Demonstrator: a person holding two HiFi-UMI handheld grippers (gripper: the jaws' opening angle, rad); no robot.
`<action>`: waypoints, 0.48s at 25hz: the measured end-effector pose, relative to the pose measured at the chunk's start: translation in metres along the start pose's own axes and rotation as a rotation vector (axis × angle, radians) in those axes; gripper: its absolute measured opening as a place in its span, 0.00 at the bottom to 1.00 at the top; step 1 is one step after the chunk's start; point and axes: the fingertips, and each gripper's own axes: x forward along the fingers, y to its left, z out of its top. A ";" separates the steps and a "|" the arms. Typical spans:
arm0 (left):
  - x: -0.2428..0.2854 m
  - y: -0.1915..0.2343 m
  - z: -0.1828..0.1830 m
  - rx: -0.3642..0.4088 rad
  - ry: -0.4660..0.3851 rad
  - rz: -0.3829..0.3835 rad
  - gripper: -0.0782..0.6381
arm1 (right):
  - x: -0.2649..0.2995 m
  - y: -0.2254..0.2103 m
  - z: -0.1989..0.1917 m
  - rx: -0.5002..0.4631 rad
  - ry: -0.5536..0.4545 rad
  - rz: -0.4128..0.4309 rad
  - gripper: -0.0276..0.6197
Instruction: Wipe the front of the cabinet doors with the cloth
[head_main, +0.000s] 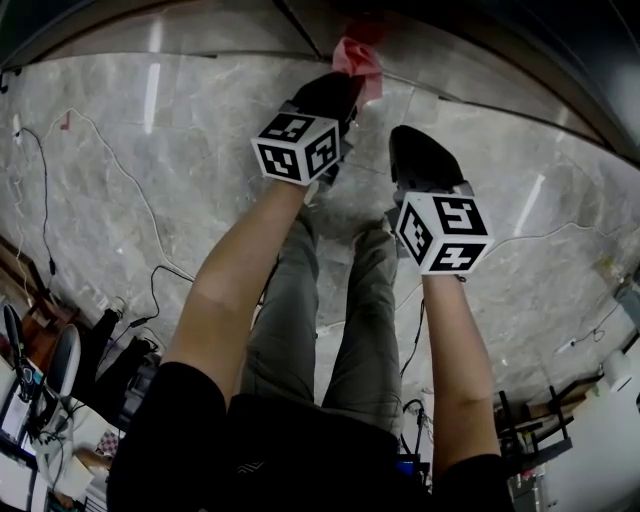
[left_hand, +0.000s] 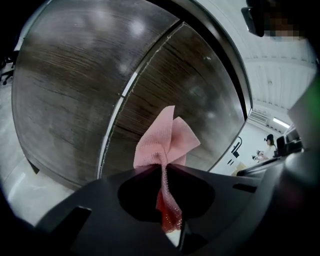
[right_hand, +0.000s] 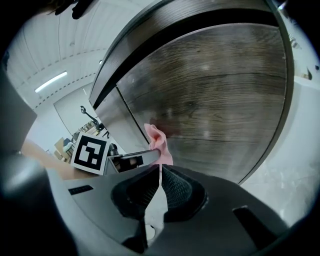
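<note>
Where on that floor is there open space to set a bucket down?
The marble floor is bare left of the left gripper, between cabinet and trailing cable, and again right of the right gripper. The lower corners are crowded: chair on the left, dark frames on the right.

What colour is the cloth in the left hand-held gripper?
Pink. The cloth shows best in the left gripper view, clamped in the left hand-held gripper.

The grey marble floor carries thin cables along its left part — one black cable loops lower down. At the lower left corner stands what seems an office chair. A long ceiling light glows.
</note>
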 end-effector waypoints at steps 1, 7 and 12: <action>0.002 -0.004 -0.001 -0.001 0.001 -0.005 0.15 | -0.002 -0.003 0.000 0.004 -0.002 -0.004 0.10; 0.020 -0.031 -0.010 0.006 0.029 -0.043 0.15 | -0.015 -0.024 -0.002 0.042 -0.025 -0.027 0.10; 0.033 -0.052 -0.016 0.019 0.053 -0.080 0.15 | -0.024 -0.037 -0.006 0.065 -0.039 -0.045 0.10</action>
